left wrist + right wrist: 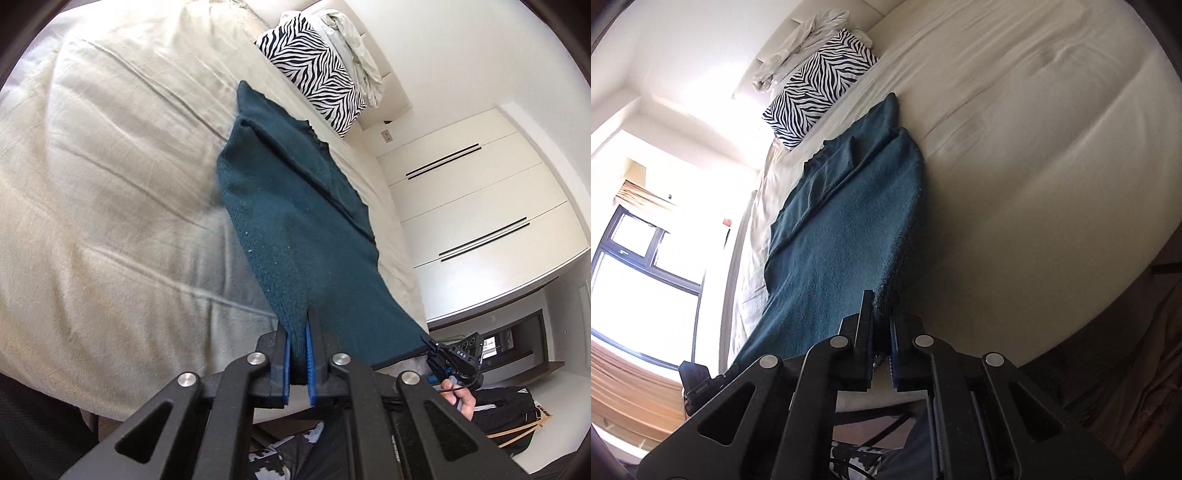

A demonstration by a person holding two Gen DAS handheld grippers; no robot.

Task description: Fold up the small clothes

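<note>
A dark teal knit garment (295,206) is stretched from the bed (110,155) toward me, its far end resting on the cream sheet. My left gripper (298,325) is shut on one near corner of it. My right gripper (881,306) is shut on the other near corner of the garment (842,229). The right gripper also shows in the left wrist view (436,350), pinching the hem at the lower right. The left gripper shows in the right wrist view (701,380) at the lower left. The near edge is lifted off the bed.
A zebra-print pillow (314,70) with crumpled pale cloth (351,40) lies at the head of the bed. White wardrobe doors (472,206) stand to the right. A bright window (639,266) is on the left in the right wrist view.
</note>
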